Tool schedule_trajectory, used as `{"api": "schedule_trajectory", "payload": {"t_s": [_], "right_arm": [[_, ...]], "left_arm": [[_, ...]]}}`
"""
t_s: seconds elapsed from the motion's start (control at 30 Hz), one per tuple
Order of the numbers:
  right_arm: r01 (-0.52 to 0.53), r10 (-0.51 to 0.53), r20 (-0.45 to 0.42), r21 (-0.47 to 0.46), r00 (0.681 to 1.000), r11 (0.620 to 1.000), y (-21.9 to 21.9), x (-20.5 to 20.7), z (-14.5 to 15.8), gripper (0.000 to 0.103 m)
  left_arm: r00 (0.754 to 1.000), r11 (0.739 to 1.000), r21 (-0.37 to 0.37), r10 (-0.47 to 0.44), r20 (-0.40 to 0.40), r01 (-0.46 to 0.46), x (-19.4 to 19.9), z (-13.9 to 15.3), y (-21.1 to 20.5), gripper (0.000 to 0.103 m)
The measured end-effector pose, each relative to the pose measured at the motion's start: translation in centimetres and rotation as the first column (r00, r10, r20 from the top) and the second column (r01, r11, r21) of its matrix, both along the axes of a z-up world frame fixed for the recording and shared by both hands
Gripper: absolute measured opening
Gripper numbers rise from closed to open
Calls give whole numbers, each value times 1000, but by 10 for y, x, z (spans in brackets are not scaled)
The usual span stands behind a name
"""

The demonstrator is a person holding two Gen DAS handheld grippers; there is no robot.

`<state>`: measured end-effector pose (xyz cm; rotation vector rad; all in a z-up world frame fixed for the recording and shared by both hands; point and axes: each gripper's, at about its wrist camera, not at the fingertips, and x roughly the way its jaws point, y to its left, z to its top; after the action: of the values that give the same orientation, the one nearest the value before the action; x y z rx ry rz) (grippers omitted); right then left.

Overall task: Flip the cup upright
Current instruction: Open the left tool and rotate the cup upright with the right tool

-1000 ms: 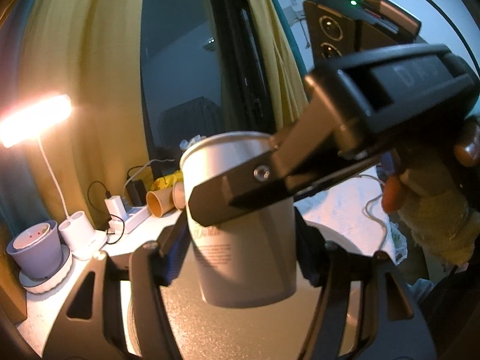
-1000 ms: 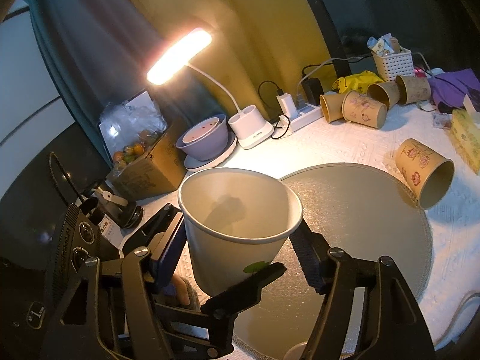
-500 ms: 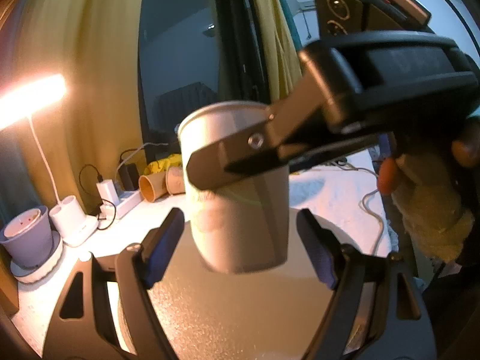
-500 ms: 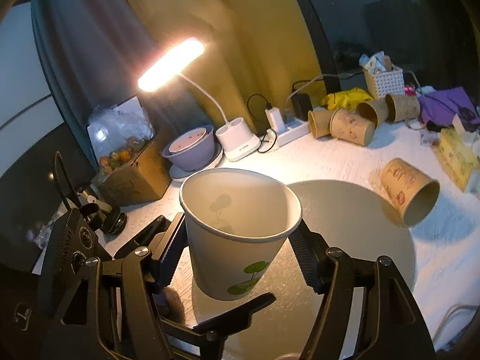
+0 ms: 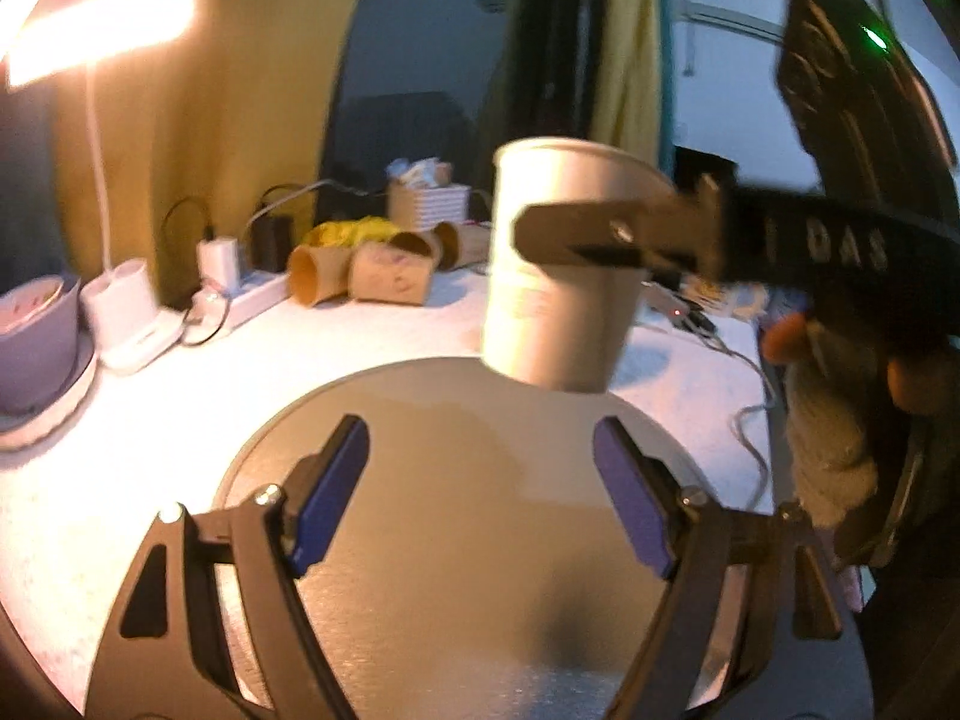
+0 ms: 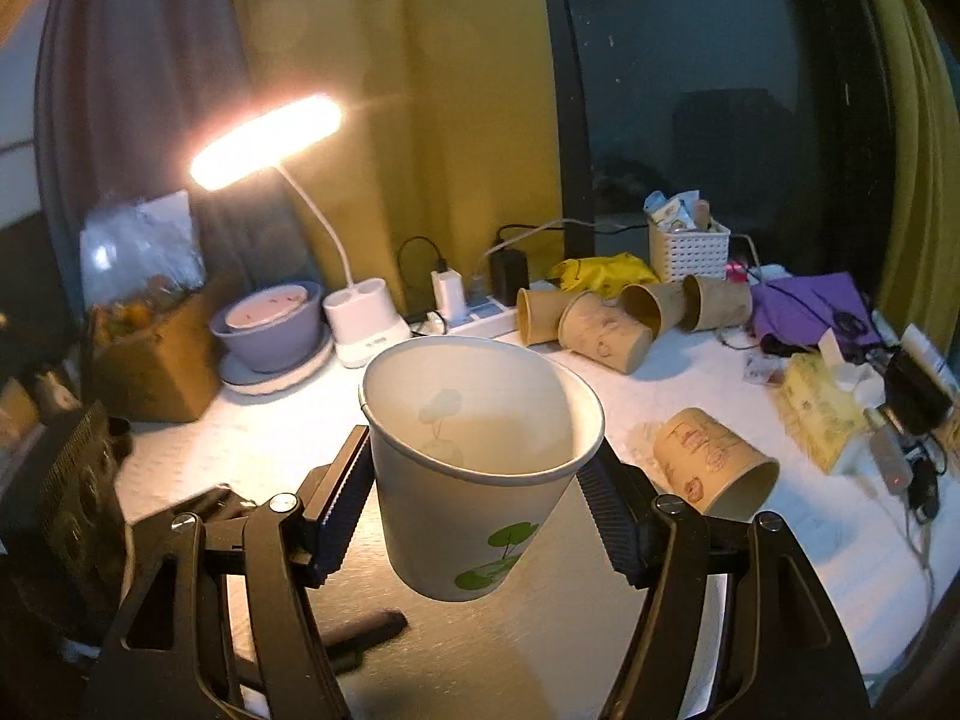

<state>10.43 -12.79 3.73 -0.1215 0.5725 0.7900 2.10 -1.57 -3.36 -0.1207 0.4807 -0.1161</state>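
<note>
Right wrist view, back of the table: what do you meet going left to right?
Cardboard box → purple bowl → lamp base → white charger → black adapter → yellow cloth → white basket → purple cloth.

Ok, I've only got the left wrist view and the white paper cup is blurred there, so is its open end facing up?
Observer: Yes. In the right wrist view the white paper cup has its open mouth on top.
Operator: Does the right gripper have it on both sides?
Observer: Yes. The right gripper has one of its fingers pressed against each side of the cup wall.
Operator: Any other cup close by on that side?
Observer: A brown paper cup lies on its side on the white tablecloth, to the right of the held cup and apart from it.
</note>
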Motion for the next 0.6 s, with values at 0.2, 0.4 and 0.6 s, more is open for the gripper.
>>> {"api": "schedule_trajectory", "payload": {"t_s": [0.2,0.4,0.6], "right_arm": [[30,-27,54,-47,998,998,13,6,-15,71],[43,-37,58,-100,998,994,30,14,-35,71],[35,-28,56,-132,998,991,41,16,-48,71]], "left_arm": [[988,988,-88,118,-100,-127,13,-12,29,78],[951,955,-118,250,-183,-274,15,-23,58,78],[919,922,-131,333,-209,-364,17,-27,79,78]]}}
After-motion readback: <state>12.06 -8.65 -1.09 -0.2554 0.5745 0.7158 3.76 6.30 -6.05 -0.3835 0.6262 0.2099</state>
